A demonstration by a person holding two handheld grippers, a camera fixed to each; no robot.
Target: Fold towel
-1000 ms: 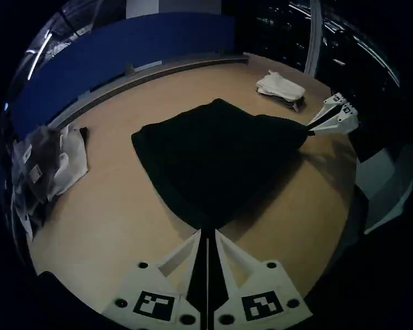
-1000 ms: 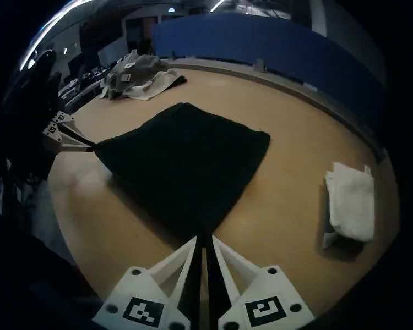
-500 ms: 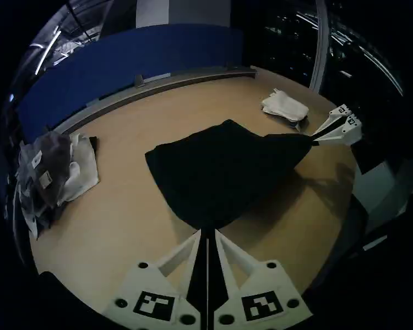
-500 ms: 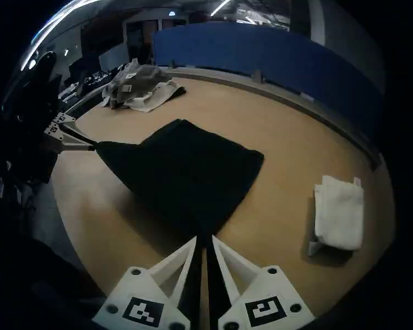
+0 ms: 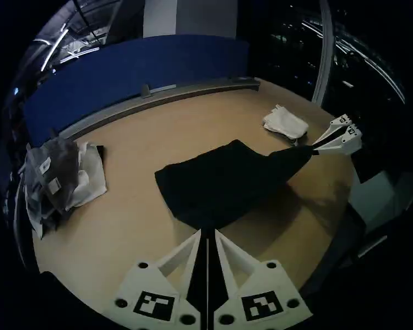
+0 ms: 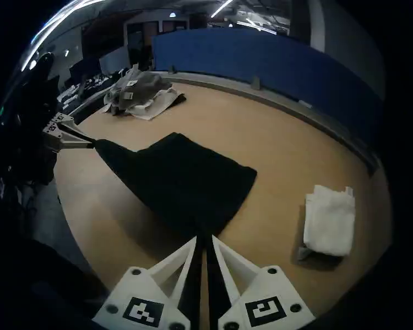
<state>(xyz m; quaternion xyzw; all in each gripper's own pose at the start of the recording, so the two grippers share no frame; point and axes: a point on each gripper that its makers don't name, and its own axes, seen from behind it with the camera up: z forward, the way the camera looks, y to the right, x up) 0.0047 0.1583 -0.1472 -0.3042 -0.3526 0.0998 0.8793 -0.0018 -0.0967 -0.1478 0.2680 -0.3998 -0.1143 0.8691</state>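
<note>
The towel is lying across the middle of the tabletop. Its nearest corner is sitting between the pressed-together jaws of the left gripper, and another corner is reaching right into the jaws of the right gripper. In the left gripper view, a folded cloth is resting behind the towel to the right, just beyond the right gripper. A heap of cloths is sitting well apart on the left, near the tabletop's edge. A partition is standing along the far edge behind everything.
</note>
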